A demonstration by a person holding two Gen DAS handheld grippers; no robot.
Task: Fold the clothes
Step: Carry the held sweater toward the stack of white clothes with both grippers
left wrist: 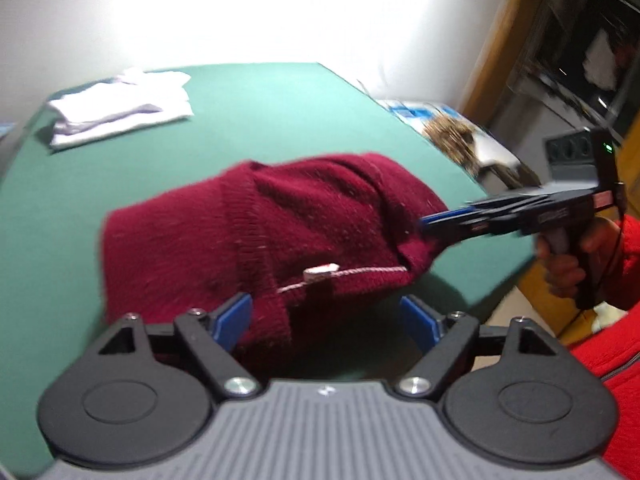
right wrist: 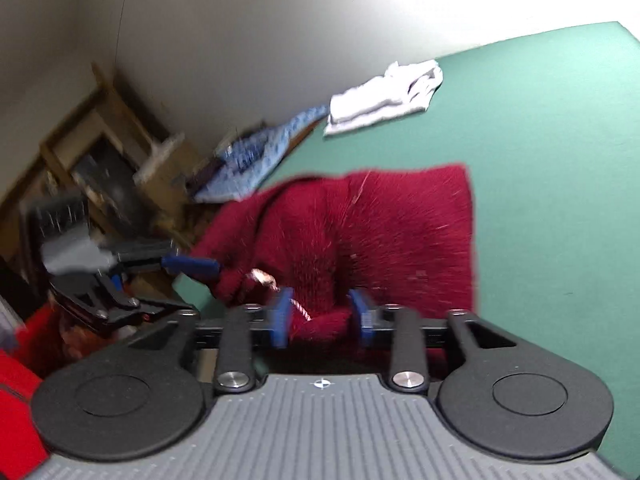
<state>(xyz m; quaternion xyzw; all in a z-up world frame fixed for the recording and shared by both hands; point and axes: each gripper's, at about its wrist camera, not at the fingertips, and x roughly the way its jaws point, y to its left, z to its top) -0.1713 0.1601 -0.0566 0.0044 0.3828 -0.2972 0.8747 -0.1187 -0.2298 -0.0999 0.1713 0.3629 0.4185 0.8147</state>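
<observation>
Green table (left wrist: 280, 120), maroon sweater (left wrist: 280, 232) overhanging near edge, far half bare

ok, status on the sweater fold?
Left gripper open, off the sweater. Right gripper open, knit between its jaws. White stack far off, nothing blocking.

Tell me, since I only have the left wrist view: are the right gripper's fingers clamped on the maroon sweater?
Observer: No. The right gripper has its fingers apart, and a fold of the maroon sweater lies loosely between them.
Operator: Where is the sweater's cord relative to those fingers?
Observer: The pinkish cord runs just inside the finger on the picture's left.
Operator: Is there anything off the table past the white pile?
Observer: Yes. A blue patterned cloth lies beyond the edge of the green table, near the white folded clothes.
</observation>
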